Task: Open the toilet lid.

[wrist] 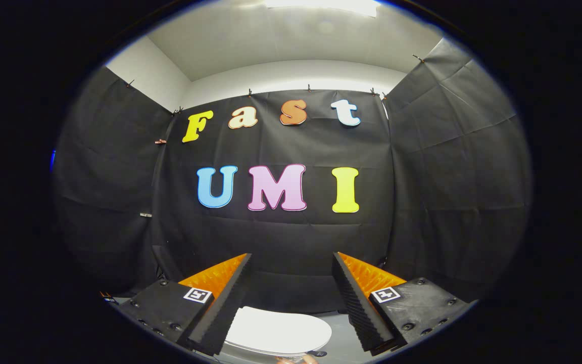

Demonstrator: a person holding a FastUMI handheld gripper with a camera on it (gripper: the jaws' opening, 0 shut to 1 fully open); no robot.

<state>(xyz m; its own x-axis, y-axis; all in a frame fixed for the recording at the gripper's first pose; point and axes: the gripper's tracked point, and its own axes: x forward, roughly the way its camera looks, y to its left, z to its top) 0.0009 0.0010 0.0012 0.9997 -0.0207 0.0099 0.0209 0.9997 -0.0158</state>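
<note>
The tongs (pixel 291 298) hang spread wide with nothing between their fingers, above the closed white toilet lid (pixel 278 331) lying flat below them.

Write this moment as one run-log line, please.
gripper: open, holding nothing | toilet lid: closed, below the fingers | contact: none

Quick count: one gripper (pixel 291 283) with two fingers (pixel 230 298), spread apart with nothing clamped between them. Each finger carries one square marker tag (pixel 197 294), so two tags total. One white toilet lid (pixel 278 331) sits low between the fingers. One ceiling light (pixel 321 5) overhead.
</note>
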